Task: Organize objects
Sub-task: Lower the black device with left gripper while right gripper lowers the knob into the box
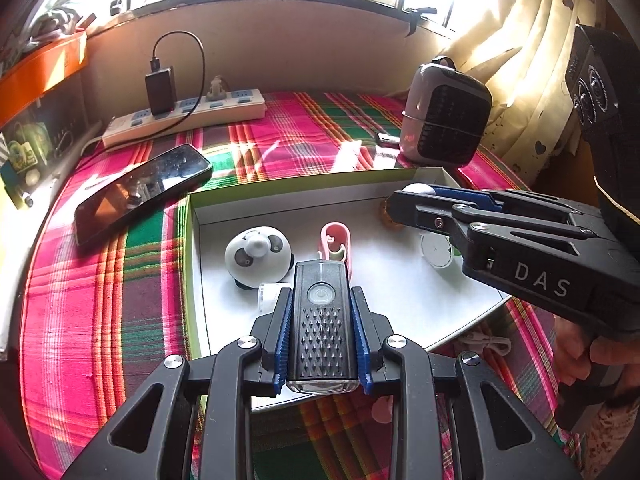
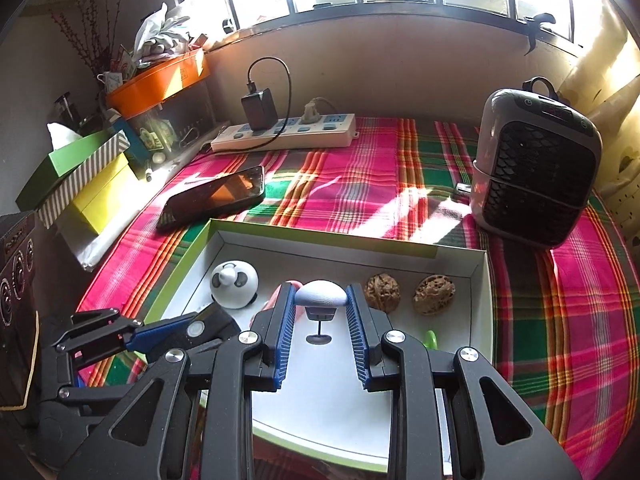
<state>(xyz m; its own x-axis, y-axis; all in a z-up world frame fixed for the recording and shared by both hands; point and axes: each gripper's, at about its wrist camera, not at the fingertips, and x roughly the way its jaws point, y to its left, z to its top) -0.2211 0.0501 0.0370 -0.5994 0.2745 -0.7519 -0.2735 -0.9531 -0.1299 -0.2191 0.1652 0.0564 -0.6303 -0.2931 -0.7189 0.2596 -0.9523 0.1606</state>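
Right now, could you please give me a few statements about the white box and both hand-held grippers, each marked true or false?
1. The left hand-held gripper clamps a black rectangular bike light. True.
2. The right hand-held gripper is empty. False: it holds a small grey-white rounded object.
3. Two brown carved walnuts lie inside the shallow white cardboard box. True.
4. The black smartphone lies in the box. False: it lies on the plaid cloth.

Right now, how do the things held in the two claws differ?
The left gripper clamps a black bike light, boxy and lying flat along the fingers. The right gripper pinches a small white egg-shaped gadget with a little stand hanging beneath. Both hang above the white box.
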